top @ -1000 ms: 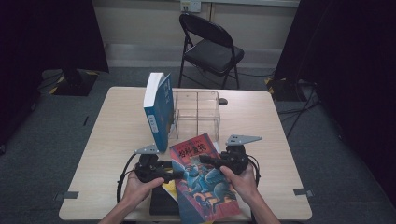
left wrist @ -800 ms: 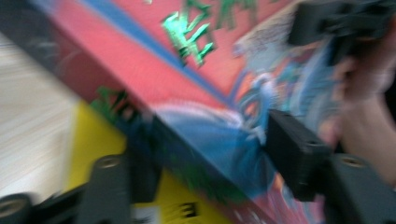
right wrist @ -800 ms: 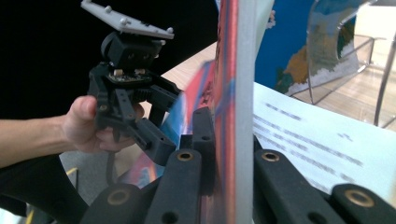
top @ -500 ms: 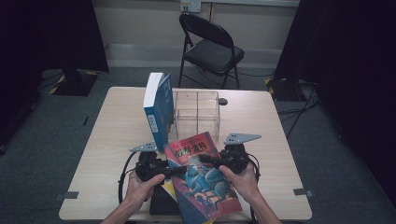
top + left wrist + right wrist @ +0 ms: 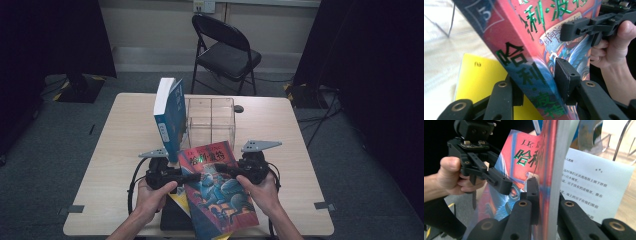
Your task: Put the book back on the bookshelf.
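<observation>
A colourful book (image 5: 217, 192) with a red top and a blue picture is held above the near table edge. My left gripper (image 5: 194, 177) is shut on its left edge and my right gripper (image 5: 220, 169) on its right edge. In the left gripper view the jaws (image 5: 539, 87) clamp the book (image 5: 524, 40) at its spine, with the right gripper (image 5: 586, 25) at the far edge. The right gripper view has my gripper (image 5: 546, 192) pinching the book (image 5: 524, 155), the left gripper (image 5: 496, 180) opposite. A white printed page (image 5: 596, 182) hangs behind the cover.
A blue book (image 5: 170, 117) stands upright against a clear plastic box (image 5: 211, 120) at the table's middle. A yellow book (image 5: 481, 80) lies under the held one, on something black (image 5: 172, 217). A folding chair (image 5: 227, 55) stands beyond the table (image 5: 120, 140).
The held book has shifted slightly between the grippers, its top edge a little closer to the clear box. Both grippers stay shut on it and the hands barely moved.
</observation>
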Motion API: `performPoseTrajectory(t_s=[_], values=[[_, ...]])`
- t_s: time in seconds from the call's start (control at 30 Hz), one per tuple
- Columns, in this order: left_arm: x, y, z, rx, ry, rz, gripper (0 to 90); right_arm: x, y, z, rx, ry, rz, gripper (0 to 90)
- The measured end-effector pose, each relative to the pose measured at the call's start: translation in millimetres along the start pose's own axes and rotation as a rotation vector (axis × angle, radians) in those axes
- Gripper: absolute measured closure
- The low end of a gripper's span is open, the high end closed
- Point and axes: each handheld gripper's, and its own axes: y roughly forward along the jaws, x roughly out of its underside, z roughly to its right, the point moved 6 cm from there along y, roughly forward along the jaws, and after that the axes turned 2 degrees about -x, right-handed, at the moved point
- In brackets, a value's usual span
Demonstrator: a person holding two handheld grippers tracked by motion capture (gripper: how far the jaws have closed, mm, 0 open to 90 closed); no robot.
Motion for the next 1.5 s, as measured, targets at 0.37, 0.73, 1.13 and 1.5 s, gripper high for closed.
performPoseTrajectory(t_s=[0.37, 0.73, 1.13, 1.5], values=[[-26.7, -10.4, 11.3, -0.035, 0.089, 0.054, 66.8, -19.6, -11.8, -9.8, -0.011, -0.027, 0.071, 84.5], [-63.3, -23.0, 16.7, -0.084, 0.155, 0.159, 72.9, -45.3, -15.3, -12.1, 0.009, -0.079, 0.176, 84.6], [-56.4, -25.2, 31.8, -0.123, 0.259, 0.162, 73.8, -35.6, -18.4, -9.2, 0.036, -0.133, 0.198, 70.2], [-53.0, -25.8, 41.2, -0.138, 0.305, 0.158, 73.9, -34.4, -36.3, 2.1, 0.105, -0.145, 0.201, 55.4]])
